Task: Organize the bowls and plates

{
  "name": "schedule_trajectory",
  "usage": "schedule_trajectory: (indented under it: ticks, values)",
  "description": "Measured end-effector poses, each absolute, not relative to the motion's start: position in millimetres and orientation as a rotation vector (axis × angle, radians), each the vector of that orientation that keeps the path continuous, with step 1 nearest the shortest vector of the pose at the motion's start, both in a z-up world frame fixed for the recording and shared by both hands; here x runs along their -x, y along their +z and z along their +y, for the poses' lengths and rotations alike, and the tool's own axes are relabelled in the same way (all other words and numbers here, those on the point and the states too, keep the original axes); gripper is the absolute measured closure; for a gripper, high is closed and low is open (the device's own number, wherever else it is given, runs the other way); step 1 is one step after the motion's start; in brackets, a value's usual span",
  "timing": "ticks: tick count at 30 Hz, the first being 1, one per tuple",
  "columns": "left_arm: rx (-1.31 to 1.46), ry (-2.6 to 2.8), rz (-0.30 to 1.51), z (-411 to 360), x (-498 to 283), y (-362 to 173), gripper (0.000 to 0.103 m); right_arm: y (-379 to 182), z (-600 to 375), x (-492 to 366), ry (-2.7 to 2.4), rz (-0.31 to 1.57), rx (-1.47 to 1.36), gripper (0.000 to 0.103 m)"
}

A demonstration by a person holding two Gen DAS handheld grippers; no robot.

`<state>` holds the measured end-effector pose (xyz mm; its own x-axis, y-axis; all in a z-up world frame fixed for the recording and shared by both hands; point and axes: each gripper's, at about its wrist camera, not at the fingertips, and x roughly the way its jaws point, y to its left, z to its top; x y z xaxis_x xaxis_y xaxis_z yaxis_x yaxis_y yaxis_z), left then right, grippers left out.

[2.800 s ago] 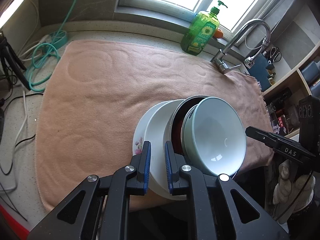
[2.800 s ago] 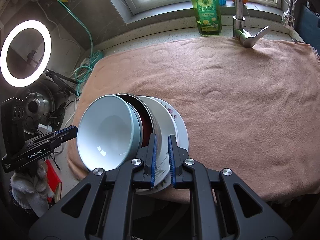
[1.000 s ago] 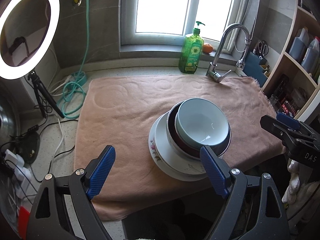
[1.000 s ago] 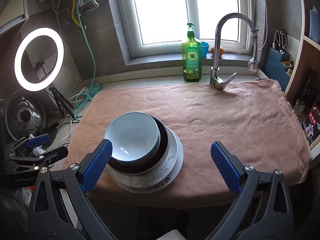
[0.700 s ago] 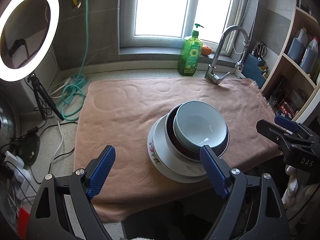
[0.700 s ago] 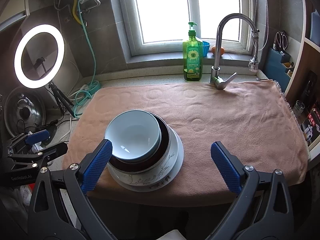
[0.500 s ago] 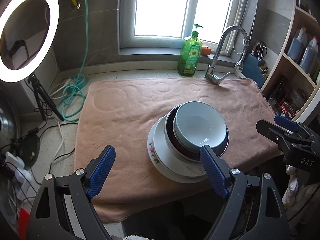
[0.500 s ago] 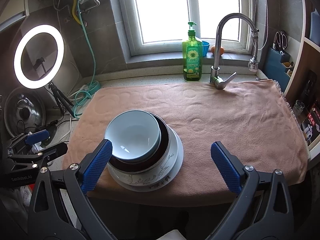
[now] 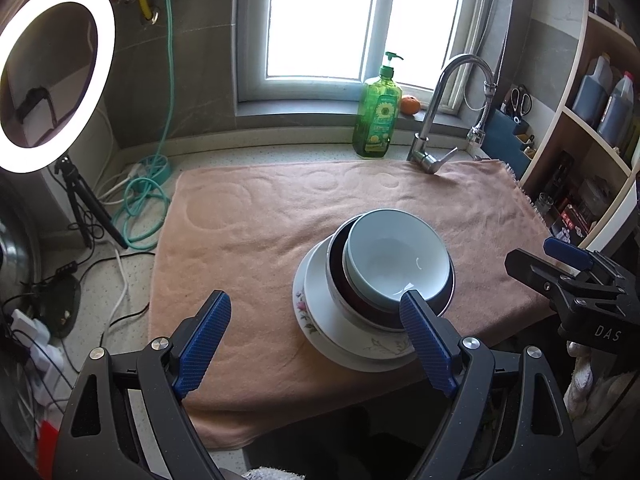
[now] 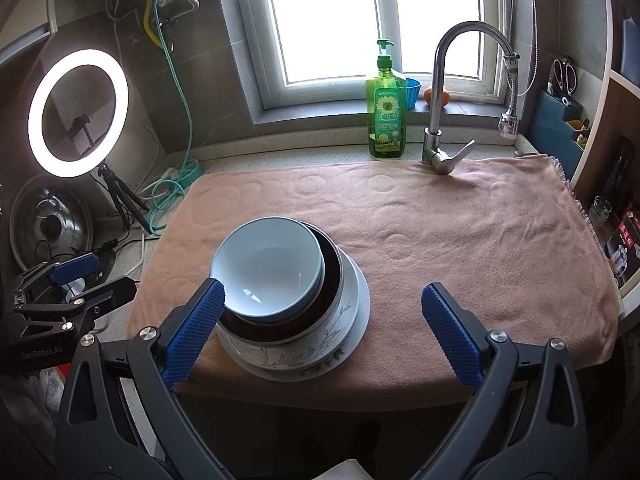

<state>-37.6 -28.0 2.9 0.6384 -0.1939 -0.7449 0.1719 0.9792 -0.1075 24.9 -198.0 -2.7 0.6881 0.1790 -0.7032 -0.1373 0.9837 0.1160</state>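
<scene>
On the pink towel the stack now rests flat at five o'clock: floral plate, dark bowl, pale bowl nested (tilted seconds ago). Left gripper and right gripper, clenched then, now gape, released; organizing looks finished.

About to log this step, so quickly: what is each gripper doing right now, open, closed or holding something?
Left gripper: open, holding nothing.
Right gripper: open, holding nothing; the stack of bowls and plates sits free on the towel.
</scene>
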Motion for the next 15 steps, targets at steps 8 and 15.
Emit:
schedule_trajectory:
  ticks: [8, 15]
  values:
    - [0.039, -0.209, 0.845, -26.8, 37.1, 6.0, 0.016, -3.0, -197.5, -25.4, 0.176, 0.794, -0.054, 0.002]
    - [0.043, -0.206, 0.843, -27.3, 36.9, 6.0, 0.016, -2.5, -194.1, -27.9, 0.183, 0.796, -0.052, 0.002]
